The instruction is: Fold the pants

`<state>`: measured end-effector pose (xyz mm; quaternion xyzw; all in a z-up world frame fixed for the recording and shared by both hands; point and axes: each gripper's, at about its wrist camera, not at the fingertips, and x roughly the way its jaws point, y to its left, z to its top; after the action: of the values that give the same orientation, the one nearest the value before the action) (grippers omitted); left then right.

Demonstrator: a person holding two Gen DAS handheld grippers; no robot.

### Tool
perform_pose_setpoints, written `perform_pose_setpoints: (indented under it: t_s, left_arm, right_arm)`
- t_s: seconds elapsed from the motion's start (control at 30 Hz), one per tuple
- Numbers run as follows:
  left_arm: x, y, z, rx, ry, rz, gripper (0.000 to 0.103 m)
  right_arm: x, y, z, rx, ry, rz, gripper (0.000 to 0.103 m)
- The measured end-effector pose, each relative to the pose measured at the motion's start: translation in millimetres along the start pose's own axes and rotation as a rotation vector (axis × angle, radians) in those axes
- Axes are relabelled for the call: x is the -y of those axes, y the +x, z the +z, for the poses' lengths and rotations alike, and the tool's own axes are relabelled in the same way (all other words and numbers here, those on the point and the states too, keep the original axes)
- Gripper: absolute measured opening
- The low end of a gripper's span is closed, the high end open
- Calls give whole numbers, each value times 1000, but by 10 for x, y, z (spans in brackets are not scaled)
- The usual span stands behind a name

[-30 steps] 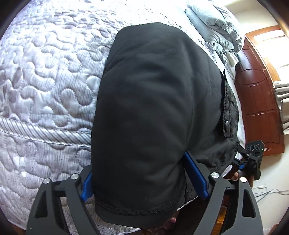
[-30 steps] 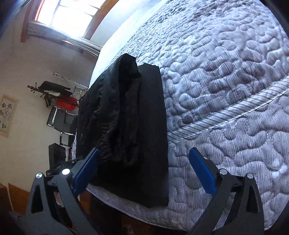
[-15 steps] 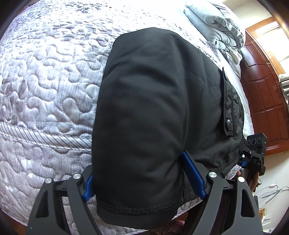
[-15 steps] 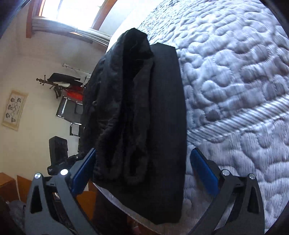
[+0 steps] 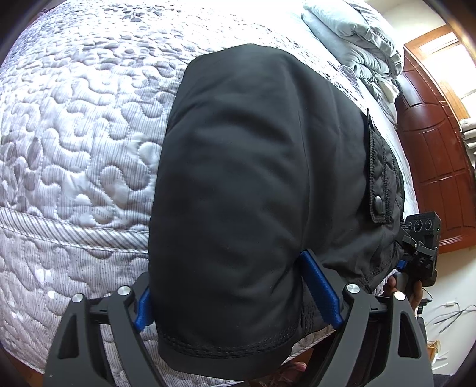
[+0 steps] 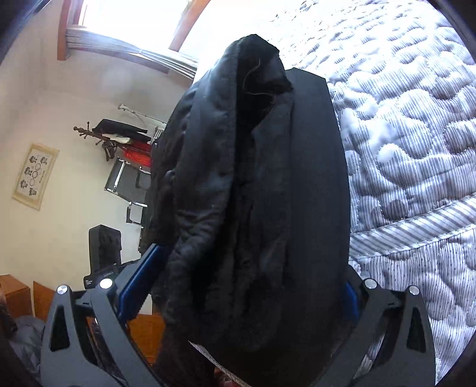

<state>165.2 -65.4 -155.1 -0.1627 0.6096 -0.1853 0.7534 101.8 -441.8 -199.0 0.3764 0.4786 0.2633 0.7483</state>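
Note:
Black pants (image 5: 253,184) lie folded on a quilted grey bed (image 5: 74,134), with one end hanging over the near bed edge. A pocket flap with a snap button (image 5: 379,204) sits on their right side. My left gripper (image 5: 235,297) is open, its blue-padded fingers (image 5: 319,285) straddling the hem end of the pants. My right gripper (image 6: 238,285) is open too, its fingers (image 6: 136,285) either side of the bunched, thick end of the pants (image 6: 255,193). The right gripper also shows in the left wrist view (image 5: 419,250).
Folded grey bedding (image 5: 357,38) is stacked at the head of the bed next to a red-brown wooden headboard (image 5: 431,154). In the right wrist view a chair (image 6: 131,184) with clothes and a window (image 6: 134,23) are beyond the bed. Cables (image 5: 449,312) lie on the floor.
My right gripper has moved in toward the pants, so their bunched end now sits between its open fingers. My left gripper has hardly moved and stays open around the hem.

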Motion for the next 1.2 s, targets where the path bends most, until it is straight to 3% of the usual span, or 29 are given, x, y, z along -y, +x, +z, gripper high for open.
perform_pose_setpoints:
  t_s: [0.17, 0.27, 0.3, 0.33, 0.4, 0.53, 0.6, 0.7, 1.2]
  left_arm:
    - [7, 33, 40, -4, 10, -6, 89]
    - [-59, 61, 64, -13, 8, -46, 90]
    - [-88, 73, 76, -16, 8, -60, 90]
    - [-115, 84, 91, -14, 3, -81, 90]
    - [-149, 92, 111, -5, -1, -110, 89]
    - [-148, 73, 116, 33, 18, -120, 84]
    - [-157, 33, 123, 54, 10, -131, 76]
    - [-190, -32, 158, 92, -3, -152, 65]
    - [-373, -135, 374, 196, -38, -259, 37]
  right_arm:
    - [36, -35, -17, 6, 10, 7, 100]
    - [66, -84, -12, 14, 25, 24, 99]
    - [71, -90, -15, 14, 23, 19, 91]
    - [96, -117, -17, 13, 24, 6, 77]
    - [165, -183, -25, 24, 41, 23, 64]
    - [90, -233, -46, 52, 30, 20, 50]
    - [-4, -254, -27, 62, 3, 13, 46]
    - [-205, -290, 39, 76, -58, -8, 44]
    - [-946, -385, 324, 105, -292, -54, 43]
